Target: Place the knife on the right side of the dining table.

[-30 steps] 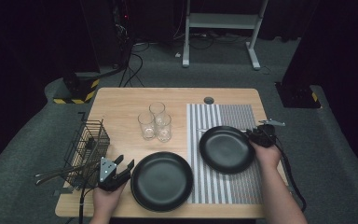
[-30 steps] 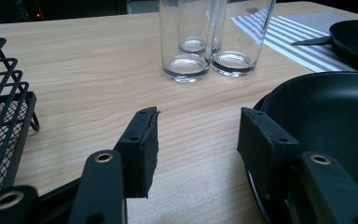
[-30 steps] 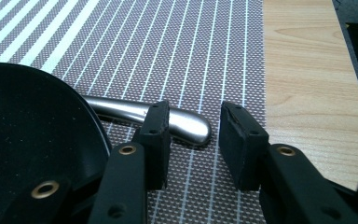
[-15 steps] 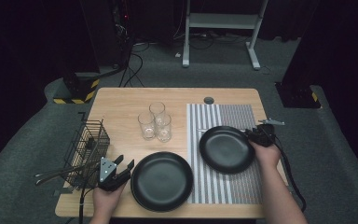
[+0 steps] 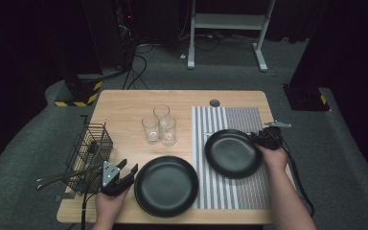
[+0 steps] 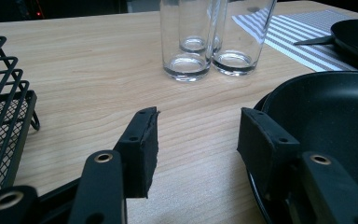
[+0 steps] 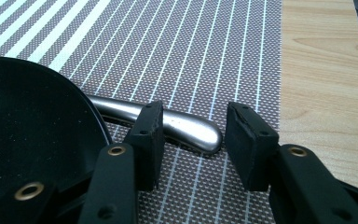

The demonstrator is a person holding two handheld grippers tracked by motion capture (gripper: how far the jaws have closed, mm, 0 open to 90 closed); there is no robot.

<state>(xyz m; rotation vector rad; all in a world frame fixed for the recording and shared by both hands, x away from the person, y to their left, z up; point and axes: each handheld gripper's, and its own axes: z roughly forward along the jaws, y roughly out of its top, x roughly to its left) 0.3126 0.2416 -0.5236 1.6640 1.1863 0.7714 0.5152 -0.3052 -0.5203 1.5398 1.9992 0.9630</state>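
Right hand-held gripper [image 7: 191, 140] has just been opening; its jaws straddle the metal utensil handle [image 7: 186, 128] without pressing it. The handle lies on the striped mat [image 5: 249, 120], tucked under the far black plate [image 5: 232, 153] at the plate's 3 o'clock. To pick it, centre and close squarely. Left hand-held gripper [image 6: 198, 140] sits open at the near black plate's [image 5: 165, 187] 9 o'clock, on the counter [image 5: 124, 105].

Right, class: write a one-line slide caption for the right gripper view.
Right gripper, jaws just opening, straddles the end of a metal utensil handle lying on the striped placemat beside a black plate.
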